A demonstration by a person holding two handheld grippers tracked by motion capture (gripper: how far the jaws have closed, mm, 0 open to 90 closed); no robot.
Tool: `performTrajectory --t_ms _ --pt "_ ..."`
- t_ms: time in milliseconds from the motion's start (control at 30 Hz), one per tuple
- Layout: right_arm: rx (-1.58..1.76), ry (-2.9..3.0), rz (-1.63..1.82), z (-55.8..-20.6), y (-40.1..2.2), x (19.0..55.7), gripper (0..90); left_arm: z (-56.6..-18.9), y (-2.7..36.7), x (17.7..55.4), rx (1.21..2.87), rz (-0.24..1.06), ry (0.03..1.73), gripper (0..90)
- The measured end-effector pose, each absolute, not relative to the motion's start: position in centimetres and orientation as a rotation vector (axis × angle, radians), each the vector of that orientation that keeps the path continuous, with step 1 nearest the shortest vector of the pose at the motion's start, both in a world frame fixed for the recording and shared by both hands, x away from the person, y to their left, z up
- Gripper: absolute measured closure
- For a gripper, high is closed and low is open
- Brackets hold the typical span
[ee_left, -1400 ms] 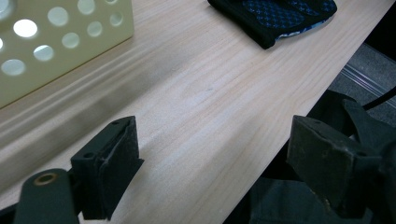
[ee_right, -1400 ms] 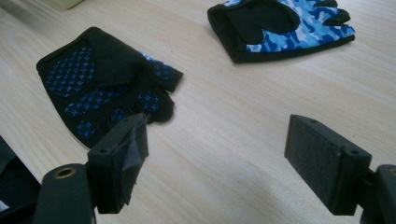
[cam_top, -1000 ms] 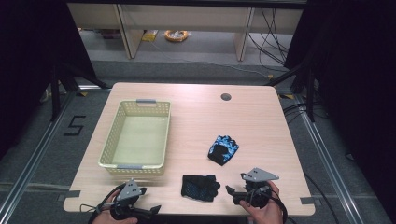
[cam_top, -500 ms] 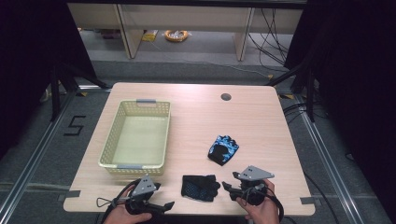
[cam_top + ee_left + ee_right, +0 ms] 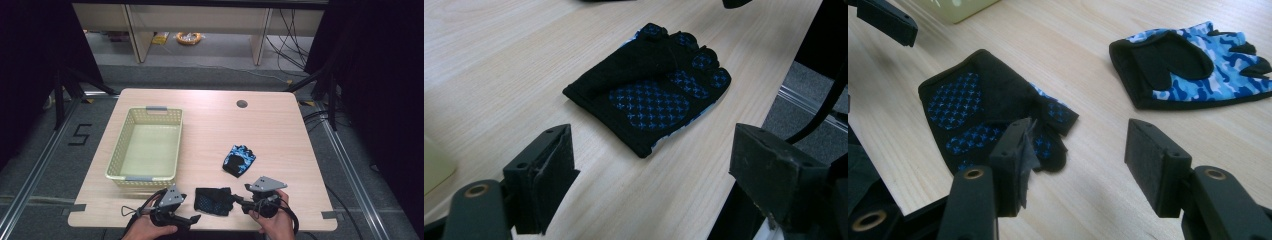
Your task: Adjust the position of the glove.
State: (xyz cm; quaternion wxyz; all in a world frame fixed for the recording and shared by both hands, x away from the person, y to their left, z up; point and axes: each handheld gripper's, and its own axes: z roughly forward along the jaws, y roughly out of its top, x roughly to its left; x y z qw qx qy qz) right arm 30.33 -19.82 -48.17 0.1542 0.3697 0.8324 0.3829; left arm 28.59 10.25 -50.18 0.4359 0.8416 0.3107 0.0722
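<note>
- The left gripper [image 5: 192,219] is held at the near table edge, jaws spread wide with nothing between them.
- The right gripper [image 5: 239,203] is set just right of the black glove [image 5: 213,200]; its jaws have just been closing, stand partly apart, and grip nothing.
- The black glove lies flat between both grippers.
- The blue camouflage glove [image 5: 239,160] lies farther right.
- The yellow basket [image 5: 121,155] stands far left.

Near glove [image 5: 213,200]: black, blue cross-dot palm pattern. Far glove [image 5: 239,160]: blue camouflage, black palm. Basket [image 5: 116,160] pale yellow; worktop [image 5: 210,125] light woodgrain.
</note>
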Motion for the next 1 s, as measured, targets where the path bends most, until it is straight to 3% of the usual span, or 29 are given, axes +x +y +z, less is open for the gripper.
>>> performTrajectory --t_ms 333,800,867,1000 --pt "1.043 2.430 1.072 -48.5 -18.9 31.2 49.7 -50.3 9.1 29.0 2.119 0.177 0.777 21.4" --pt "1.033 2.516 1.008 -49.8 -16.9 32.6 58.0 -51.5 8.2 29.9 2.187 0.167 0.769 35.3" --pt "1.025 2.530 1.006 -50.1 -16.8 32.9 58.2 -51.6 8.0 29.9 2.181 0.167 0.768 38.9" --pt "1.000 2.549 0.990 -50.7 -16.3 33.0 70.3 -51.7 7.8 29.9 2.215 0.239 0.691 50.9"
